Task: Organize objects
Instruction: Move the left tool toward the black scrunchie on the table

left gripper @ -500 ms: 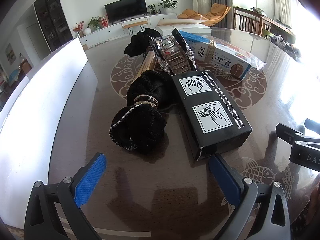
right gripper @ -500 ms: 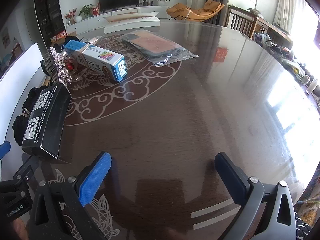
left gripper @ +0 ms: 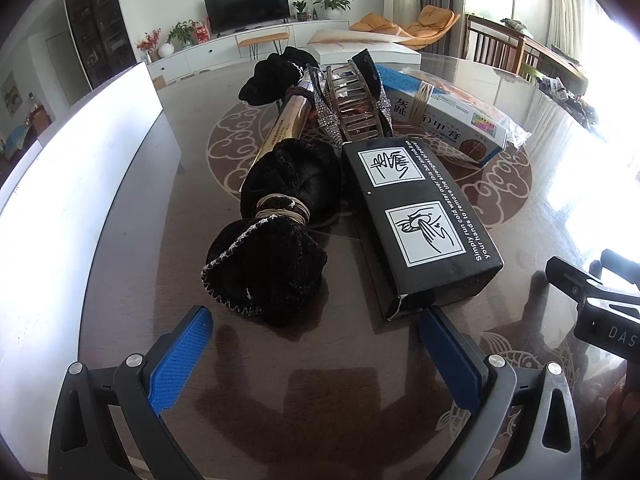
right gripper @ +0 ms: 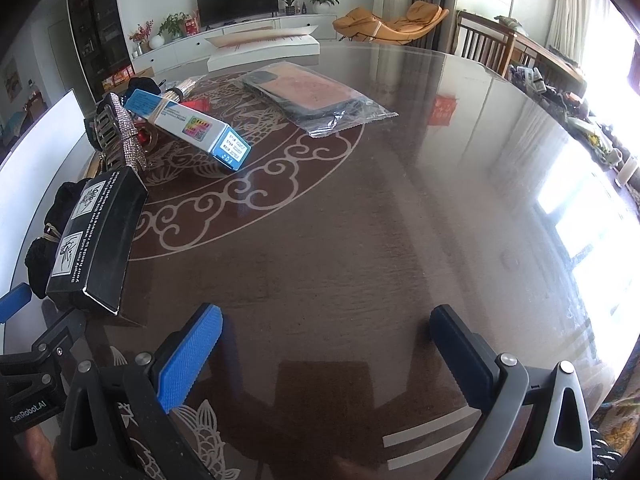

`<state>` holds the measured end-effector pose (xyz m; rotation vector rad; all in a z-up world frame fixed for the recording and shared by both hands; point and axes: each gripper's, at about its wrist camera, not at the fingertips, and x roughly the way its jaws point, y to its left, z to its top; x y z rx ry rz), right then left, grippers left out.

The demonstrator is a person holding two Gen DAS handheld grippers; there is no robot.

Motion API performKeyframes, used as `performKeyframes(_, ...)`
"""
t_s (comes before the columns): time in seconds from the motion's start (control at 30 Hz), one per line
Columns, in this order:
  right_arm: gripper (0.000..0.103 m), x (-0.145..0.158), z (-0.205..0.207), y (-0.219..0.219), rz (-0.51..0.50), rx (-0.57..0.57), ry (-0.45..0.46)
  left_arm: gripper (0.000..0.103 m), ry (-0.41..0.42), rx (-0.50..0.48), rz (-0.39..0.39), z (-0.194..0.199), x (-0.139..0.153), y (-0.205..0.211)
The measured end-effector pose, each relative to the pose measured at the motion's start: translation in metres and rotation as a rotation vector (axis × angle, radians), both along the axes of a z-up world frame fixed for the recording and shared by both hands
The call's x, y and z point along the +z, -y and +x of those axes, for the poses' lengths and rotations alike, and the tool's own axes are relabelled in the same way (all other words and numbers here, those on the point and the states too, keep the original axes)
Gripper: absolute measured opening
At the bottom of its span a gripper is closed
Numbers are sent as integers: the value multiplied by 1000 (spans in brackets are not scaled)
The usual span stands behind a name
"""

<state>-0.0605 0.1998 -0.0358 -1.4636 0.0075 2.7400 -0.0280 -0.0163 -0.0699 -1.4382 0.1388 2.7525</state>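
Observation:
A black box with hand-washing pictures (left gripper: 420,216) lies on the dark round table (right gripper: 360,240), next to a black velvet scrunchie bundle tied with elastic bands (left gripper: 276,236). Behind them are a rhinestone hair claw (left gripper: 352,108), a gold tube (left gripper: 286,128) and a blue-white carton (left gripper: 452,120). My left gripper (left gripper: 316,344) is open and empty, just short of the scrunchie and the box. My right gripper (right gripper: 328,344) is open and empty over bare table, right of the box (right gripper: 96,240). The carton (right gripper: 188,128) and a clear bag holding a flat item (right gripper: 316,96) lie farther back.
A white panel (left gripper: 80,200) stands along the table's left edge. A white flat box (right gripper: 264,46) sits at the far edge. Chairs (right gripper: 484,42) and a cluttered sideboard (right gripper: 560,92) are at the right, beyond the table. The right gripper's body shows in the left wrist view (left gripper: 592,304).
Both grippers have hardly moved; the left one has edged slightly nearer the box and scrunchie. Nothing was taken hold of or let go.

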Motion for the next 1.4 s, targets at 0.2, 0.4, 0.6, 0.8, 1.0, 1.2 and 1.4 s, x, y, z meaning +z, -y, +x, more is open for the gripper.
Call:
performKeyframes(0.2, 103, -1, 0, 1, 1, 1, -15, 103, 9, -7, 40, -9, -3, 2)
performKeyframes(0.4, 103, -2, 0, 1, 2, 2, -31, 103, 9, -12, 53, -21, -4, -1)
performKeyframes(0.6, 103, -2, 0, 1, 2, 1, -45, 103, 8, -16, 55, -29, -4, -2)
performKeyframes(0.8, 103, -3, 0, 1, 3, 0, -52, 103, 3, -15, 57, -27, -5, -1)
performKeyframes(1.0, 103, -3, 0, 1, 3, 0, -54, 103, 4, -15, 57, -27, -5, 0)
performKeyframes(1.2, 103, -3, 0, 1, 3, 0, -54, 103, 3, -15, 57, -28, -6, 0)
performKeyframes(1.4, 103, -3, 0, 1, 3, 0, -54, 103, 2, -5, 60, -28, -5, 0)
